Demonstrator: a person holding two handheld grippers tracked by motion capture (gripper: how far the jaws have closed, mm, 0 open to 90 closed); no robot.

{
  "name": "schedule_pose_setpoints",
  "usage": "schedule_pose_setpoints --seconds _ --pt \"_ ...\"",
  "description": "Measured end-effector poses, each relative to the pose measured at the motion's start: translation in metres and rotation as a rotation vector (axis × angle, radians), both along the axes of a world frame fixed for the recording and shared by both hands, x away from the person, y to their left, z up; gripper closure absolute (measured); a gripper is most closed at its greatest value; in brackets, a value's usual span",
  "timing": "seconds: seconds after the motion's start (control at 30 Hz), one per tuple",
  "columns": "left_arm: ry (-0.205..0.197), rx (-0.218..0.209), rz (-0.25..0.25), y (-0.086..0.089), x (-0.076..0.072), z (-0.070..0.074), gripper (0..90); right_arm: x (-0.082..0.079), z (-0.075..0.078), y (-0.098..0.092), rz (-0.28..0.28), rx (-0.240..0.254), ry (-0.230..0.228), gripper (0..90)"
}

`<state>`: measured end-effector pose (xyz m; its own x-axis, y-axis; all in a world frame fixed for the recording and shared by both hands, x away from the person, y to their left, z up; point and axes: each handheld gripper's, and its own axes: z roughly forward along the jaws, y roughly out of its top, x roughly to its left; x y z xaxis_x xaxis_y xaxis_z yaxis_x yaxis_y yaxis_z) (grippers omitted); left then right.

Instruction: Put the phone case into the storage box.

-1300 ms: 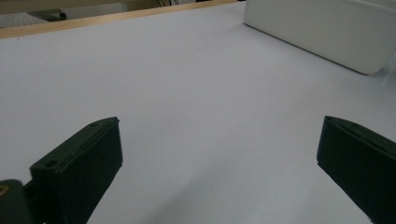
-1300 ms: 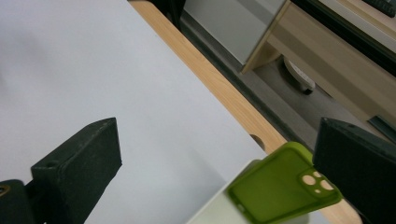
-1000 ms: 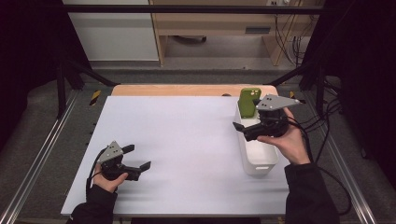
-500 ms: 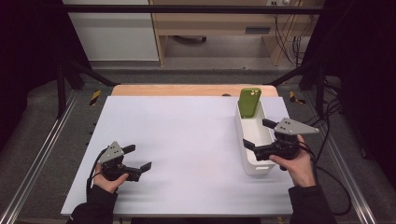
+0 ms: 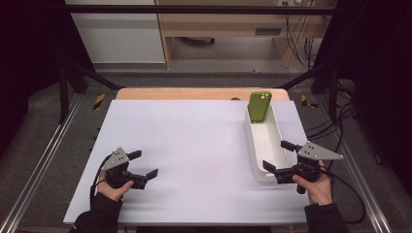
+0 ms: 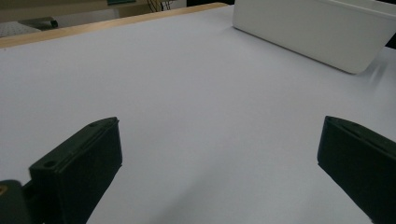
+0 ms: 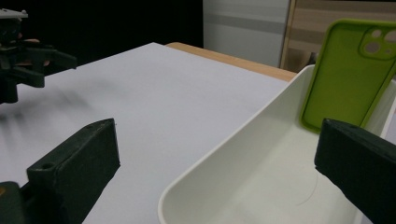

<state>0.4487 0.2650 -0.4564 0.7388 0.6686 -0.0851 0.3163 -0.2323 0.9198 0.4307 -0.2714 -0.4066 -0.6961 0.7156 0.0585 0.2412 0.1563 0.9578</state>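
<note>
Right gripper [image 5: 279, 158] had drawn back from the green case [image 5: 259, 105], jaws apart and empty, leaving it propped in the tray [image 5: 265, 141]; left gripper [image 5: 144, 163] idled, splayed. Placement looked done; retreat seemed next.

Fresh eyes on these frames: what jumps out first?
The green phone case stands out most: it leans upright against the far end of the long white tray on the table's right side, the one spot of strong colour. Next comes the broad pale sheet over the table, bare in the middle. The left gripper rests open near the front left, and the right gripper is open at the tray's near end.
</note>
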Motion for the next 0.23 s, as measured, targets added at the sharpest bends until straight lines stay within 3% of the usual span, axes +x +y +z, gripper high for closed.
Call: schedule_pose_setpoints --seconds 0.23 --pt "0.0 0.001 -0.004 -0.0004 0.0002 -0.0005 0.0 -0.002 -0.01 -0.0089 -0.025 0.003 0.006 0.6"
